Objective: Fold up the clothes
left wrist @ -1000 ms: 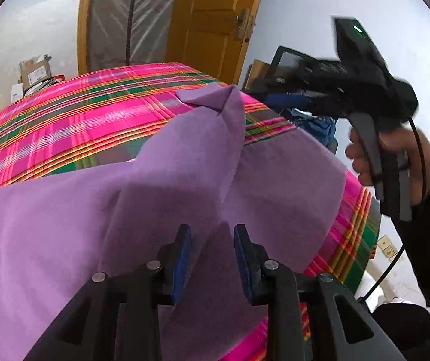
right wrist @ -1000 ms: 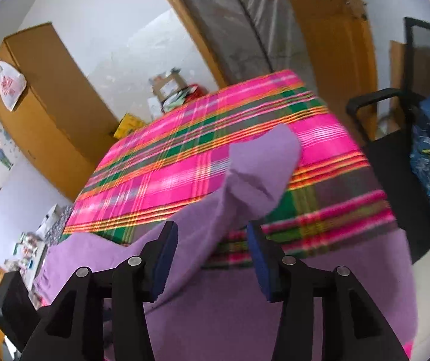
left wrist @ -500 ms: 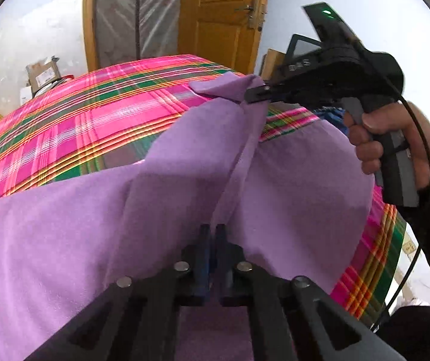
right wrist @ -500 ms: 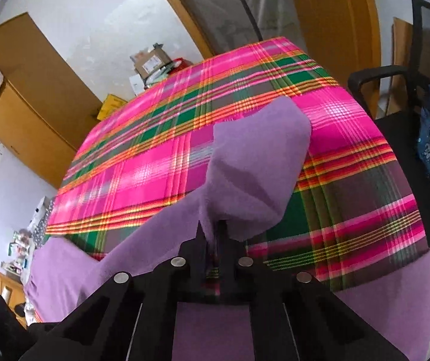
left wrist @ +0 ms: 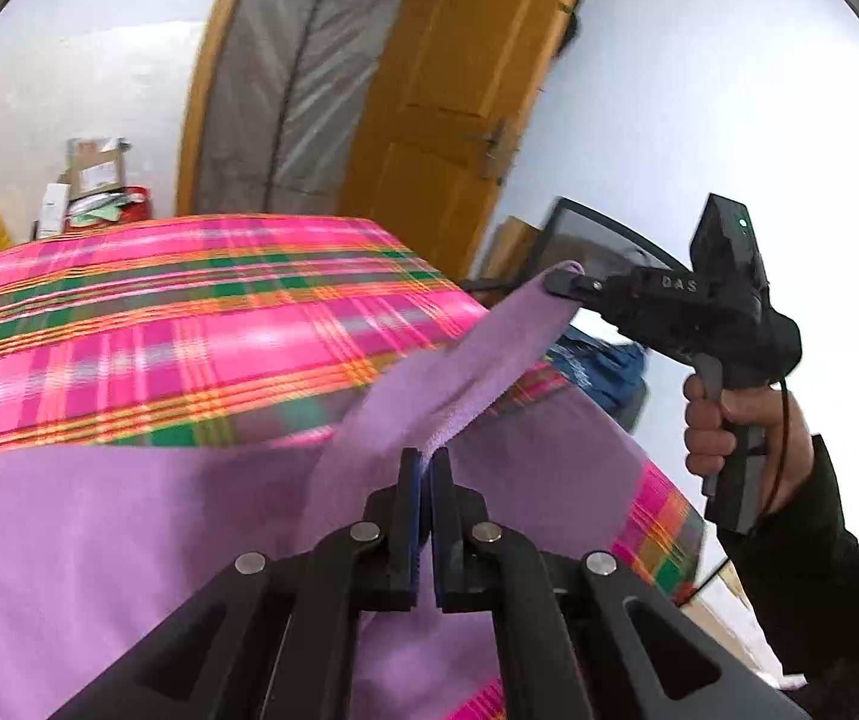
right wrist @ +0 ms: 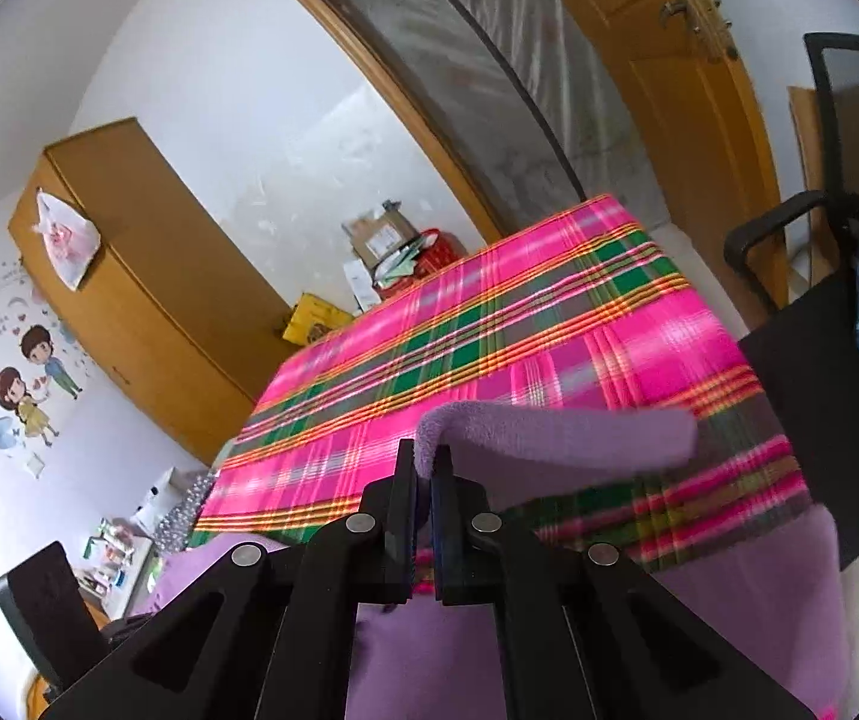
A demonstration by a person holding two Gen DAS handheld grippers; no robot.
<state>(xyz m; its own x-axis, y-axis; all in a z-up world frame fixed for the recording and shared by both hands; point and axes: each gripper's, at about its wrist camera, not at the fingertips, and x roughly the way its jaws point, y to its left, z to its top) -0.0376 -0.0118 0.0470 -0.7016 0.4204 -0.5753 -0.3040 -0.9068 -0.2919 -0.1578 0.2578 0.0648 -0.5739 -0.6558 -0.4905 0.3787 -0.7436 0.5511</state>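
**Both grippers pinch the lifted edge of the purple cloth**

The bed (right wrist: pixel 549 324), under its pink plaid cover, fills most of the room in front of me. Across its near side lies the cloth (left wrist: pixel 99 540), a wide purple fleece-looking sheet, most of it flat on the plaid and some hanging over the near edge.

One strip of it is raised off the bed and pulled into a band between the two tools. The left gripper (left wrist: pixel 426 468) is clamped tight on the near end of that band; the right gripper (left wrist: pixel 567 283) is clamped on the far tip.

It looks light, soft and limp: it sags between the grips and will drape wherever it is let go. I'd judge the edge and corners the best places to hold, since a mid-cloth pinch would only bunch it.
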